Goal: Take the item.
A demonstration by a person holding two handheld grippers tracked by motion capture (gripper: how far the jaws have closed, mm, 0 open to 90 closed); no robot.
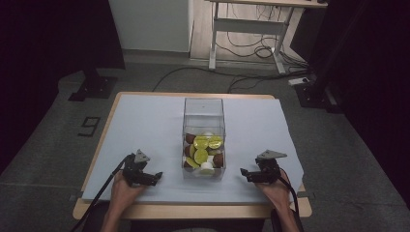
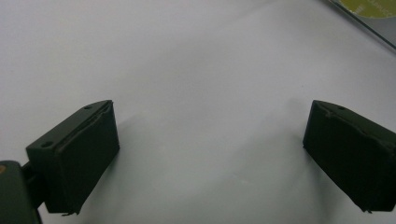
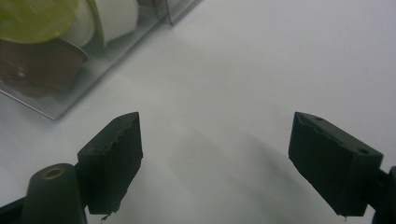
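A clear plastic box (image 1: 203,111) stands on the white sheet at the middle of the table, holding several yellow-green, brown and white capsules (image 1: 202,143). My left gripper (image 1: 157,177) rests on the sheet left of the box, jaws pointing toward it. In the left gripper view the left gripper (image 2: 210,154) stands open over bare sheet, with a corner of the box (image 2: 373,21) at top right. My right gripper (image 1: 243,173) rests right of the box. In the right gripper view the right gripper (image 3: 215,158) is open and empty, and the box (image 3: 60,88) lies at upper left.
The white sheet (image 1: 145,125) covers most of the wooden table (image 1: 193,211). Beyond the table stand a desk frame (image 1: 241,29) with cables on the floor and dark stands at both sides.
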